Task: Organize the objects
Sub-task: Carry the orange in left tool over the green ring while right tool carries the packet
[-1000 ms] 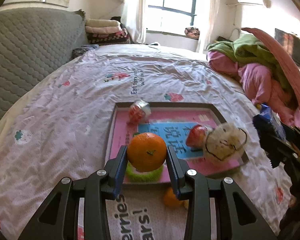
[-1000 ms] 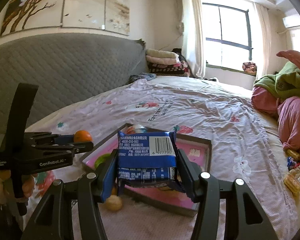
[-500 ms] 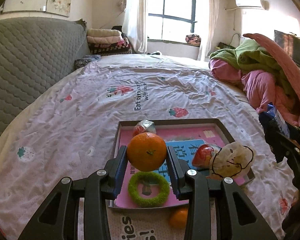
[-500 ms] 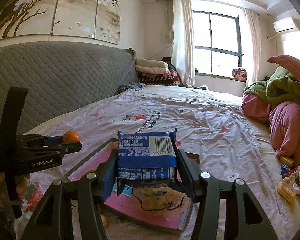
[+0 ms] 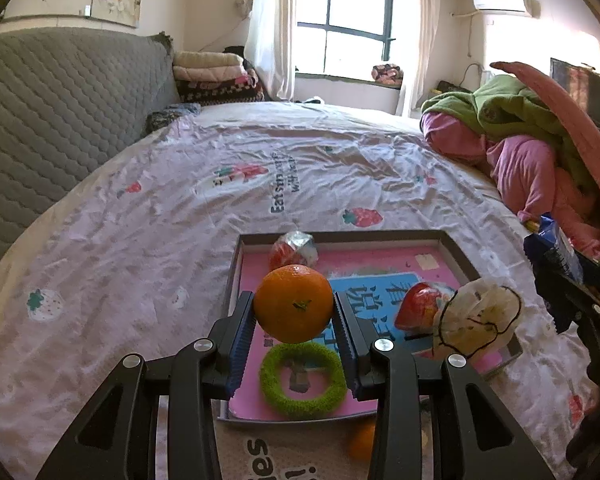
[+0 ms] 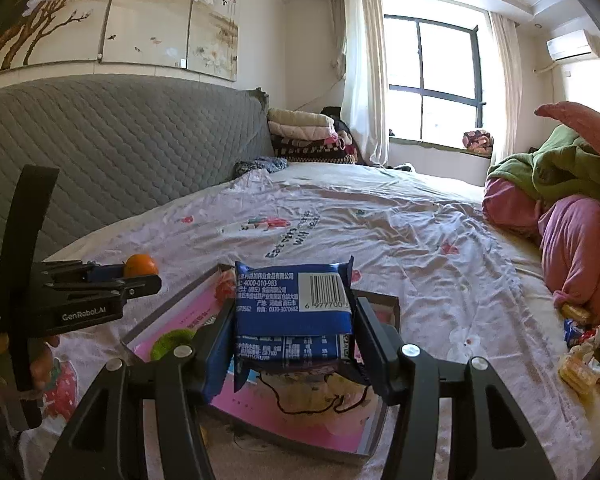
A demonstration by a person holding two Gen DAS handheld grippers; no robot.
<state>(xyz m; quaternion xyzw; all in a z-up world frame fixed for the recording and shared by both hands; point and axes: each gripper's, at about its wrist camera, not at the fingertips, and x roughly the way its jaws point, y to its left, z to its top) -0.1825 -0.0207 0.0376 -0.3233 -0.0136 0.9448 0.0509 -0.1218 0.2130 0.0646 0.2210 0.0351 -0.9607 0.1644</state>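
- The left gripper [image 5: 294, 312] pinches an orange [image 5: 293, 303] between its blue pads, held in the air over the near-left part of the tray [image 5: 456, 251].
- The tray, a shallow box with a pink and blue printed floor, lies on the bed [image 5: 140, 240].
- In the tray: a green fuzzy ring [image 5: 302, 379] by the near edge, a foil-wrapped item [image 5: 294, 246] at the far-left corner, a red wrapped item [image 5: 420, 307] and a crumpled clear bag [image 5: 478, 316] along the right edge.
- A second orange [image 5: 362, 440] sits on the bed just outside the tray's near edge.
- The right gripper [image 6: 294, 340] clamps a blue snack packet [image 6: 294, 304], barcode facing the camera, above the tray's near side.
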